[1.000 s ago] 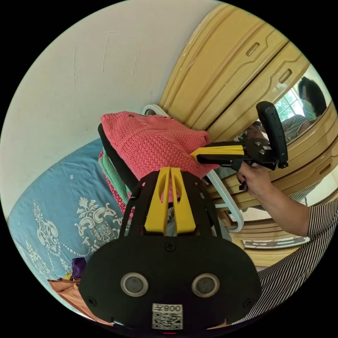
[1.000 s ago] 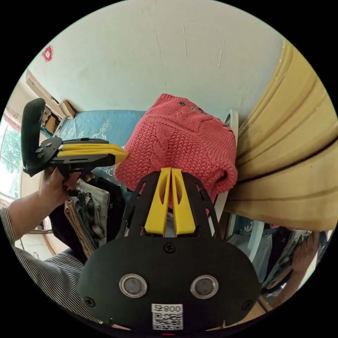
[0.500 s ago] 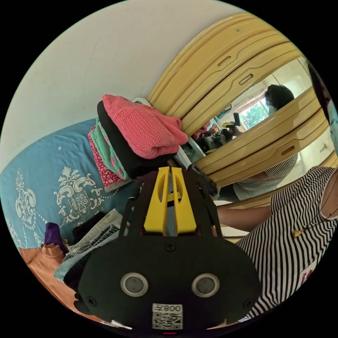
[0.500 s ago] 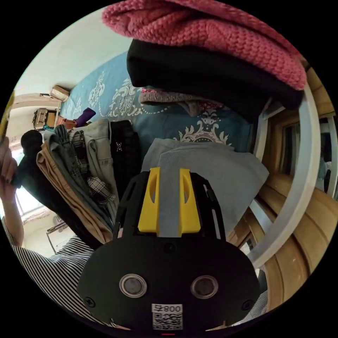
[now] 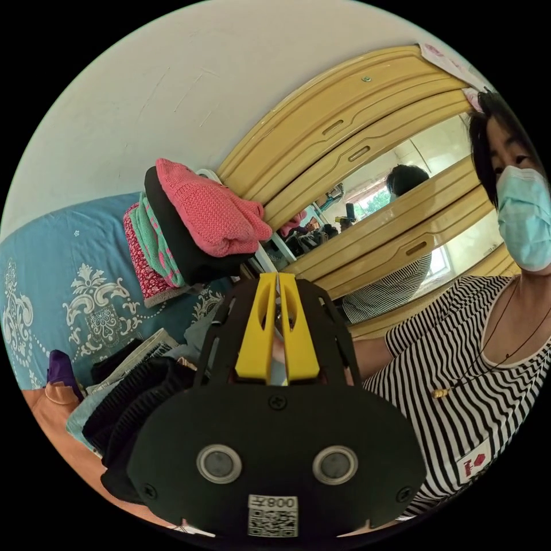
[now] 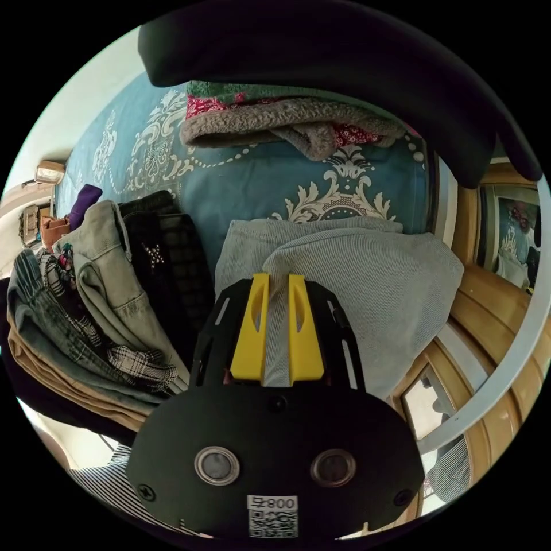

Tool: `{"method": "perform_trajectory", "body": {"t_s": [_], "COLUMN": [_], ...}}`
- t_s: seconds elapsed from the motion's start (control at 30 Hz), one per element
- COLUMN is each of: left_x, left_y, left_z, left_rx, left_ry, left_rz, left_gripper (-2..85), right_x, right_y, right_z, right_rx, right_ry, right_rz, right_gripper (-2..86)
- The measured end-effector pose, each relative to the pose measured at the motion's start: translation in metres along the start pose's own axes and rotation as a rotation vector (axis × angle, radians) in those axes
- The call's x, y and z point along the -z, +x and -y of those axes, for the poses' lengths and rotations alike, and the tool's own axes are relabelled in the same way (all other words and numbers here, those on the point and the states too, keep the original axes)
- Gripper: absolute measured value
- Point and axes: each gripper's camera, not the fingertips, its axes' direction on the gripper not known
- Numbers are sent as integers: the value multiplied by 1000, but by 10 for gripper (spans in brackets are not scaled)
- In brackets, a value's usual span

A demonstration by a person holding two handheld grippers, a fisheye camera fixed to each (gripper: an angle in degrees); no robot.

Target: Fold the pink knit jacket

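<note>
In the left gripper view we see the pink knit jacket (image 5: 211, 208) folded atop a clothes stack (image 5: 163, 241); left claw (image 5: 277, 281) closed, empty. In the right gripper view, right claw (image 6: 278, 283) parted around a grey garment's (image 6: 367, 287) fold, on the bed (image 6: 241, 172).

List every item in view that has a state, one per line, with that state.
pink knit jacket: folded, lying on top of the pile.
black garment: folded, directly under the jacket.
green garment: folded, lower in the pile.
grey garment: folded, lying on the bed.
left tool: jaws closed, holding nothing.
right tool: jaws apart, astride a grey fold.
wardrobe doors: shut.
</note>
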Motion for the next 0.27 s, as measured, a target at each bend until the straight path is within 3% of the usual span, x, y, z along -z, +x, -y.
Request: {"method": "perform_trajectory", "body": {"t_s": [0.1, 0.27], "left_x": [23, 68], "left_y": [0, 1], "left_z": [5, 15], "left_rx": [-8, -28], "left_ry": [-2, -2], "left_rz": [-25, -77], "left_gripper": [4, 3], "right_x": [17, 96], "right_y": [23, 63], "right_z": [-21, -108], "right_rx": [-51, -139], "right_ry": [41, 265], "right_rz": [71, 241], "right_gripper": [37, 26]}}
